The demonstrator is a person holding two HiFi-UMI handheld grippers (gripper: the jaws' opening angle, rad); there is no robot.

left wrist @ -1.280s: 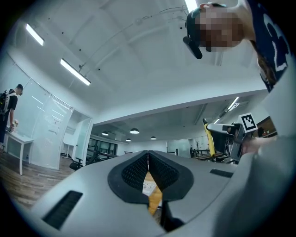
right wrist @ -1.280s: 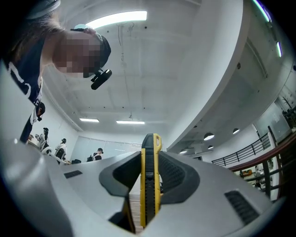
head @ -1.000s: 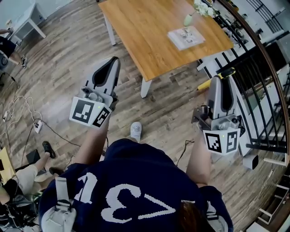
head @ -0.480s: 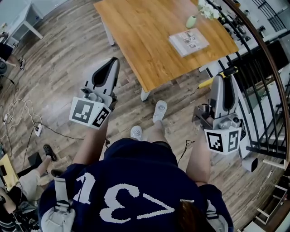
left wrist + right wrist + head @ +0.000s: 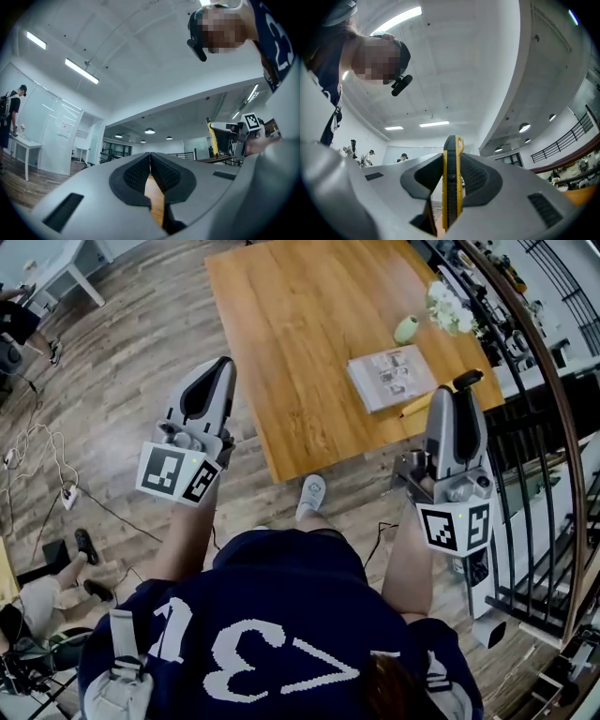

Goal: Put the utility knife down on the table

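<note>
Wood-plank floor (image 5: 112, 371) underfoot, and a long wooden table (image 5: 300, 324) straight ahead. The right gripper (image 5: 451, 164) hangs by the table's near right corner, jaws clamped on the utility knife (image 5: 450, 197), which stands yellow and black between the pads. The left gripper (image 5: 150, 161) hovers off the table's near left edge, jaws pressed together with nothing between them. My read: this is the carry, and the knife is not yet down. Next comes a reach forward over the table, a drop to the surface, then a release. Watch the booklet (image 5: 392, 377) on the table's right side, with a green vase (image 5: 406, 330) and white flowers (image 5: 448, 306) beyond it. The bare middle looks safer. A black railing (image 5: 539, 456) crowds the table's right side.
</note>
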